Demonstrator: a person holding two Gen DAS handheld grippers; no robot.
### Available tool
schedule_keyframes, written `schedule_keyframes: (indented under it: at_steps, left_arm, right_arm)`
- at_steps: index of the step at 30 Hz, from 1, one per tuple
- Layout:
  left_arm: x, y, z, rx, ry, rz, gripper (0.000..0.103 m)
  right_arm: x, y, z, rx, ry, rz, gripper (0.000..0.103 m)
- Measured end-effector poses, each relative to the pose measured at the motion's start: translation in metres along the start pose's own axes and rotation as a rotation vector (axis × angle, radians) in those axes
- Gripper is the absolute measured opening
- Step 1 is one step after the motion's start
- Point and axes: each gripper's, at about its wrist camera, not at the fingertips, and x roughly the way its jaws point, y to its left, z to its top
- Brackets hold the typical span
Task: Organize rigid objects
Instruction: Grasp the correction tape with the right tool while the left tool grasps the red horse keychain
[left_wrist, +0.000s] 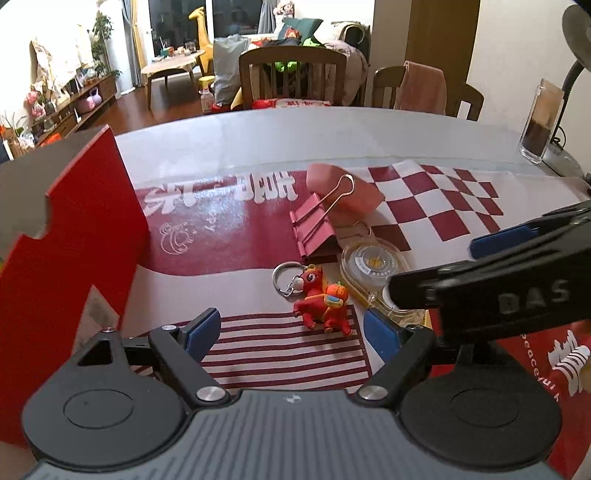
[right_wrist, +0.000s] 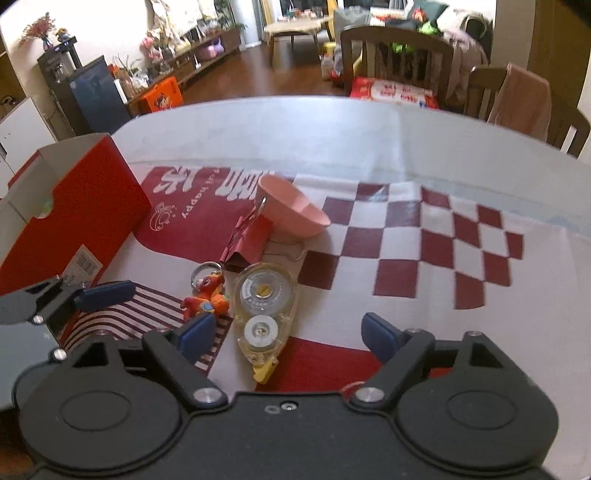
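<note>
In the left wrist view we see the left gripper (left_wrist: 293, 334) with its two blue pads standing apart, and nothing is pressed between them. Just ahead of the pads, on the striped part of the red and white tablecloth (left_wrist: 436, 206), stands a small red horse keychain (left_wrist: 321, 301) with its metal ring (left_wrist: 286, 275) lying on the cloth toward the far side. Just beside the horse, on its right, lies a clear tape dispenser (left_wrist: 373, 266), partly hidden by the right gripper (left_wrist: 428, 280), which comes in from the right edge. Farther back a pink binder clip (left_wrist: 314, 230) leans against a pink bowl (left_wrist: 343, 188) that is tipped on its side. A red box (left_wrist: 85, 229) stands upright at the left, and a glass (left_wrist: 541, 122) stands far at the right. In the right wrist view the right gripper (right_wrist: 290, 336) also has its pads apart, and the tape dispenser (right_wrist: 264, 310) lies on the cloth between them, nearer to the left pad; we see no pad pressing on it. The horse keychain (right_wrist: 207, 295) is touching or almost touching the dispenser on its left. The binder clip (right_wrist: 247, 238) and the bowl (right_wrist: 291, 210) lie behind, and the red box (right_wrist: 74, 210), open at the top, is at the left. The left gripper (right_wrist: 92, 291) shows at the left edge.
</note>
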Motion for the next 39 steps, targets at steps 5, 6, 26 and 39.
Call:
schedule_keyframes:
  at_steps: [5, 6, 26, 39]
  left_arm:
    - [0.012, 0.002, 0.001, -0.008, 0.011, 0.003, 0.084]
    - [0.014, 0.003, 0.000, -0.007, 0.011, 0.004, 0.084]
    - [0.016, -0.020, 0.002, 0.166, -0.068, -0.012, 0.033]
    - [-0.004, -0.007, 0.006, 0.096, -0.052, -0.015, 0.033]
  right_arm:
    - [0.019, 0.004, 0.005, 0.005, 0.058, -0.018, 0.077]
    - [0.021, 0.003, 0.006, 0.008, 0.067, -0.021, 0.076]
    - [0.033, 0.016, 0.012, -0.058, 0.065, -0.101, 0.044]
    - [-0.002, 0.002, -0.001, 0.029, 0.026, -0.088, 0.043]
